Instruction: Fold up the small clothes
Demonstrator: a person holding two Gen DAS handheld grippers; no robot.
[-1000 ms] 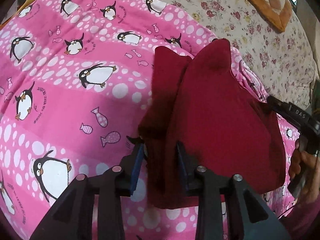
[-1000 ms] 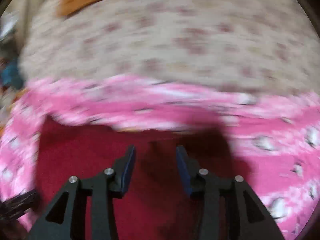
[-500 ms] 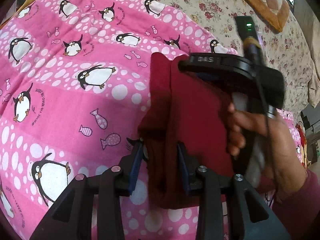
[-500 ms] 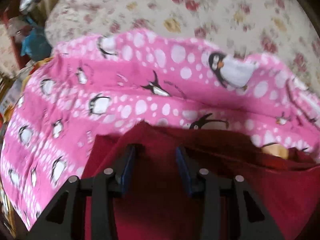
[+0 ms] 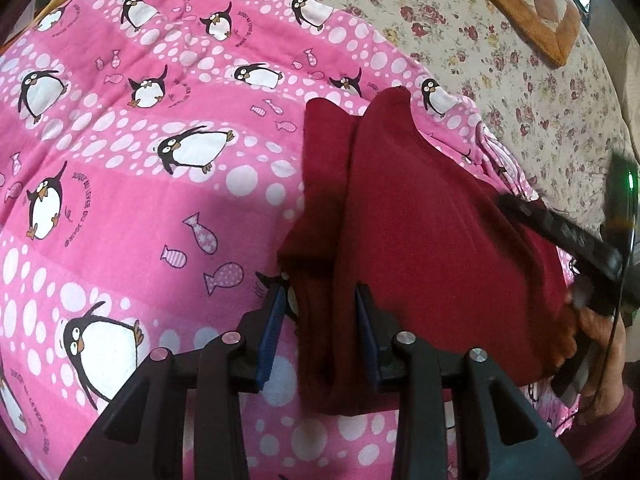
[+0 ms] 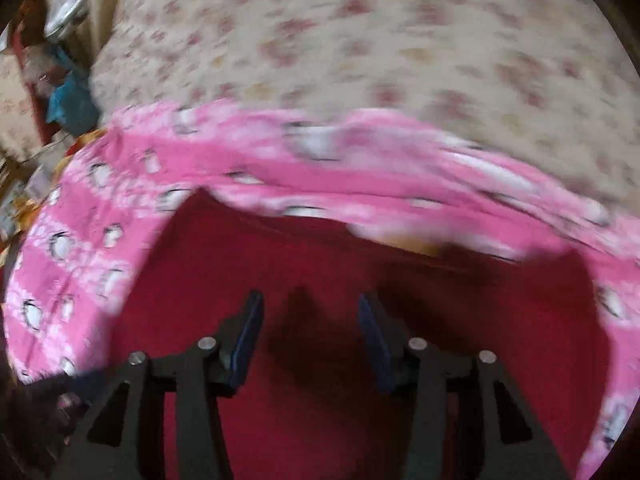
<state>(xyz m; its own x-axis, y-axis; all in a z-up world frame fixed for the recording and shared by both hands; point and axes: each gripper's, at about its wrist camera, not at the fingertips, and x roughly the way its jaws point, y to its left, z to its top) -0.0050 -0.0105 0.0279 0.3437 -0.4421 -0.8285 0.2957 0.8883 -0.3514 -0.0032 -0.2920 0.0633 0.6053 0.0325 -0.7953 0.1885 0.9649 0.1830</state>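
Left gripper [image 5: 320,332] clamped on a bunched fold at the near edge of the dark red garment [image 5: 432,232], cloth standing up between the blue pads. Ahead of those pads and off to their right, the rest of the garment spread flat over the pink penguin blanket [image 5: 132,200]; beyond that, a floral bedsheet [image 5: 500,52].

Right gripper [image 6: 310,340] with jaws apart and just been opening, nothing pinched, only red cloth lying underneath and its own shadow between the fingers. Picture blurred, so contact with the fabric impossible to judge.

Probably mid-fold, with the free side awaiting a fresh grasp. Best done by keeping the left pinch steady as an anchor, lowering the right jaws onto a single edge layer, closing fully before lifting, then carrying across low to avoid dragging the blanket.
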